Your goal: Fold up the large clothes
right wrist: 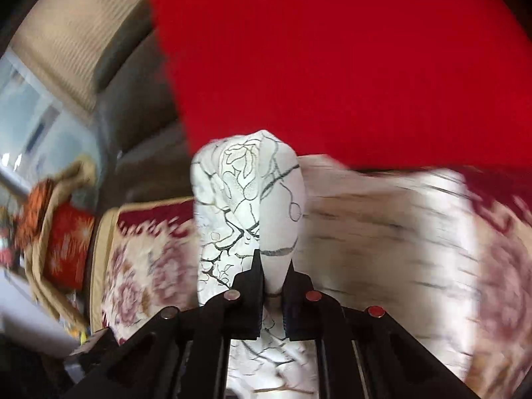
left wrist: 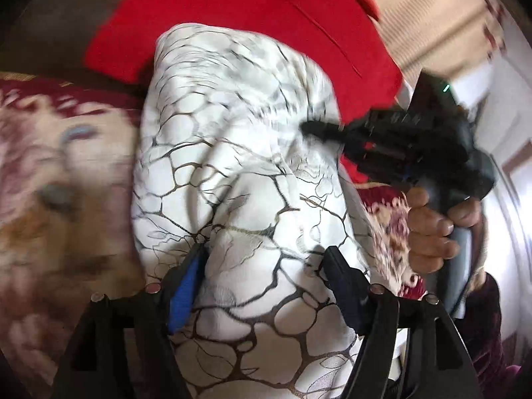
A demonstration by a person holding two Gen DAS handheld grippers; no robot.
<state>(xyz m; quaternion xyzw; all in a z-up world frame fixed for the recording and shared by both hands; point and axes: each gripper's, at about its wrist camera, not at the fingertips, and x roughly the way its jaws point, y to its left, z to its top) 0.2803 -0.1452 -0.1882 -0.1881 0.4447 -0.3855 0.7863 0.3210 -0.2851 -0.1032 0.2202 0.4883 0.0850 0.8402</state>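
A large white garment (left wrist: 239,153) with a black and gold crackle pattern lies bunched over a floral cover. My left gripper (left wrist: 262,252) has its fingers wide apart with a thick fold of the garment between them; I cannot tell if they press on it. My right gripper (right wrist: 274,266) is shut on a fold of the same garment (right wrist: 252,193), which stands up in a bundle ahead of the fingers. In the left wrist view the right gripper (left wrist: 316,128) reaches in from the right, held by a hand (left wrist: 432,226), its tips in the cloth.
A red cushion or cloth (left wrist: 252,16) lies behind the garment and also shows in the right wrist view (right wrist: 349,60). The floral maroon and cream cover (left wrist: 50,166) spreads underneath. A grey sofa back (right wrist: 133,99) and a red patterned bag (right wrist: 66,242) are at the left.
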